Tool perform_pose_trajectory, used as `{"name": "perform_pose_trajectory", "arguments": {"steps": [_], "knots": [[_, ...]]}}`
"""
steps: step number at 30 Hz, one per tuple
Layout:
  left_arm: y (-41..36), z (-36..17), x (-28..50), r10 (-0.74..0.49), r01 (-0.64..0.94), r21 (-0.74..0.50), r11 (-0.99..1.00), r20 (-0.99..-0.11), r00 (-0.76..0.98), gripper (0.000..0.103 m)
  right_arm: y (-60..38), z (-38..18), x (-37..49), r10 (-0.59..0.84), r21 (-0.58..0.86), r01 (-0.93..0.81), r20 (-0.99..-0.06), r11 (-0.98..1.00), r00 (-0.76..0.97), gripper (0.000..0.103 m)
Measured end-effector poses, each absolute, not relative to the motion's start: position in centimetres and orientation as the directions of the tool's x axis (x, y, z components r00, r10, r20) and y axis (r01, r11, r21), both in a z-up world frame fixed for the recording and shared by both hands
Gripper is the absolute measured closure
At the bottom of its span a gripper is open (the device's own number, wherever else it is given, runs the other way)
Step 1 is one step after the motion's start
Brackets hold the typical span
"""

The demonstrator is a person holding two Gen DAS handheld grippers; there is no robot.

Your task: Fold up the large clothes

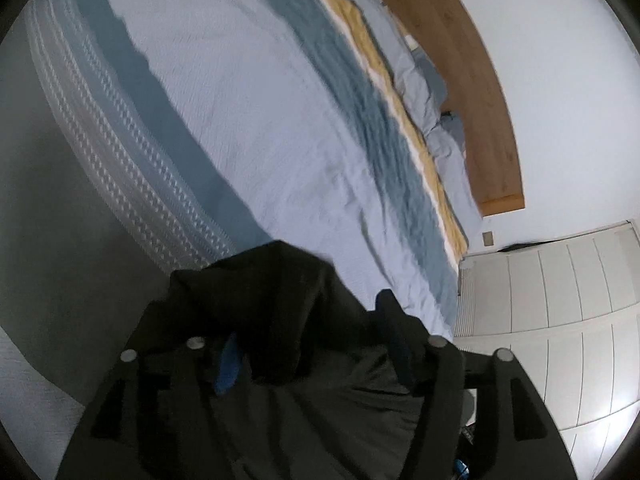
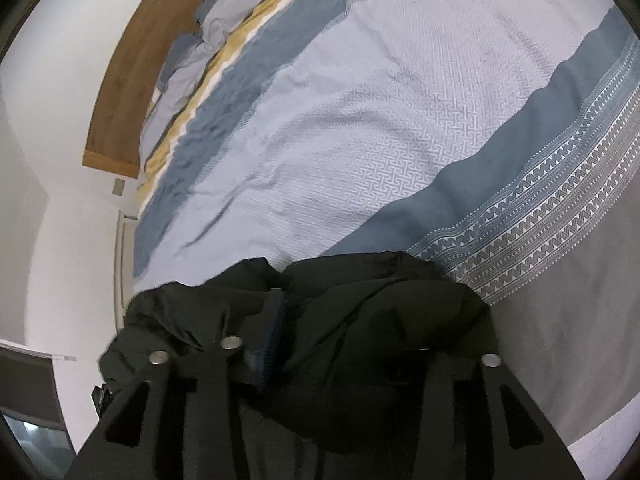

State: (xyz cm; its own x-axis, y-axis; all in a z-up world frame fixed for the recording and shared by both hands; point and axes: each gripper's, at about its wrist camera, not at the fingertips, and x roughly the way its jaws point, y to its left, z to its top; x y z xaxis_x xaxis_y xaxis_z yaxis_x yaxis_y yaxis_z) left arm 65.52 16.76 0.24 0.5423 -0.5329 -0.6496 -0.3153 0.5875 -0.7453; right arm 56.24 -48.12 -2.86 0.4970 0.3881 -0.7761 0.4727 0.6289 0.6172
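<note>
A black garment (image 1: pixel 280 300) lies bunched at the near edge of the bed, over the bedspread's (image 1: pixel 248 112) patterned border. My left gripper (image 1: pixel 310 320) stands open around it. The blue-padded finger (image 1: pixel 229 364) and the other finger (image 1: pixel 394 336) are wide apart, with loose fabric heaped between them. In the right wrist view the same black garment (image 2: pixel 360 300) is piled over my right gripper (image 2: pixel 348 312). Its blue-padded finger (image 2: pixel 274 332) shows with a gap beside it, and the other finger is hidden under cloth. The jaws look open, the fabric slack between them.
The bed carries a light blue bedspread (image 2: pixel 360 120) with darker blue stripes, a yellow band and grey-blue pillows (image 1: pixel 432 92) by the wooden headboard (image 1: pixel 472 80). White wardrobe doors (image 1: pixel 552 288) stand beyond the bed's far side. White walls surround the room.
</note>
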Motion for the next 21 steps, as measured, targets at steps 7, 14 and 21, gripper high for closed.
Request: {"name": "perform_pose_trajectory", "arguments": {"steps": [7, 14, 21], "knots": [[18.5, 5.2, 64.4, -0.457, -0.276, -0.712, 0.646, -0.65, 0.607, 0.035, -48.4, 0.2, 55.8, 0.376, 0.653, 0.447, -0.736, 0.611, 0.562, 0.033], [17.1, 9.5, 62.4, -0.346, -0.197, -0.566, 0.8, -0.705, 0.619, 0.034, -49.4, 2.9, 55.0, 0.36, 0.685, 0.42, -0.694, 0.595, 0.623, 0.012], [12.6, 10.5, 59.2, -0.276, -0.132, -0.44, 0.888, -0.741, 0.612, 0.034, -49.1, 6.3, 53.6, 0.304, 0.635, 0.386, -0.707, 0.669, 0.638, 0.011]]}}
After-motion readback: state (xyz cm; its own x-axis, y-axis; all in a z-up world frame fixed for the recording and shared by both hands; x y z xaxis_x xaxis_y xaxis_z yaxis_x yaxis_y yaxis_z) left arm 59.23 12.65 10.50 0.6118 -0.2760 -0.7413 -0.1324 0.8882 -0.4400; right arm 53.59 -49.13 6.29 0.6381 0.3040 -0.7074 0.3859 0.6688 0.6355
